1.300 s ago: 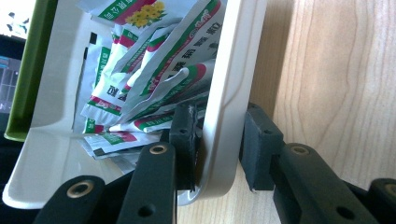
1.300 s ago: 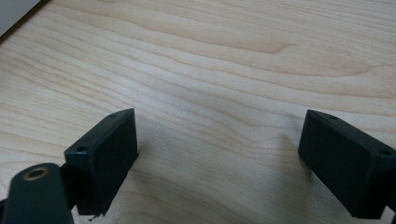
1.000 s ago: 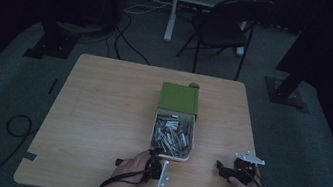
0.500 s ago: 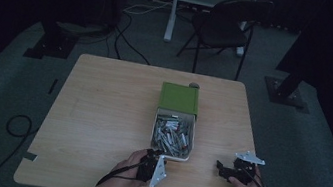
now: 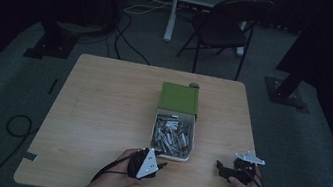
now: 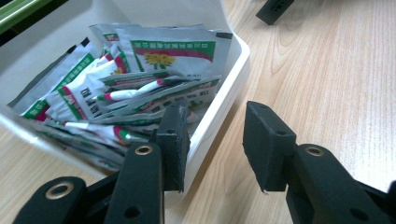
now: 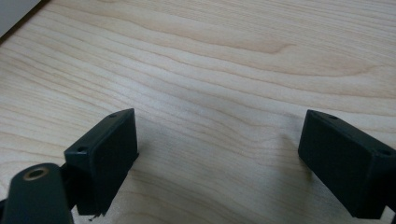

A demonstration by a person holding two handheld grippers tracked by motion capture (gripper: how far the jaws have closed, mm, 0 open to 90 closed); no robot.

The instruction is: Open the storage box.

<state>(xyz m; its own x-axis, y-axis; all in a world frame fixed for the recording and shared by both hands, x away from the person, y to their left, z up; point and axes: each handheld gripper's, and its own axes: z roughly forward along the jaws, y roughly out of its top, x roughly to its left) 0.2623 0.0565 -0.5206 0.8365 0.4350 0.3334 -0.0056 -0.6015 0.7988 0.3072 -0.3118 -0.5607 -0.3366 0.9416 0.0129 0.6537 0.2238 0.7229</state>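
A white tray point(image 5: 170, 156) full of silver, green and red sachets point(image 5: 174, 136) slides out of a green sleeve point(image 5: 179, 98) at mid-table. My left gripper point(image 5: 162, 164) hovers at the tray's near left corner. Its jaws have just been opening and stand slightly apart, with nothing between them. In the left gripper view the left gripper point(image 6: 214, 112) straddles the tray's rim point(image 6: 233, 79), one jaw over the sachets point(image 6: 140, 79), the other over bare wood. My right gripper point(image 5: 219, 165) rests open on the table right of the tray, and the right gripper point(image 7: 217, 126) has only wood grain between its jaws.
The wooden table point(image 5: 100, 113) has wide bare room left of the box. A small round object point(image 5: 194, 85) lies behind the sleeve. Beyond the table stand a dark chair point(image 5: 226, 22), floor cables point(image 5: 129, 27) and black stand bases point(image 5: 48, 47).
My left gripper has lifted a little and drifted slightly left at the tray's near corner. The right gripper has kept still.
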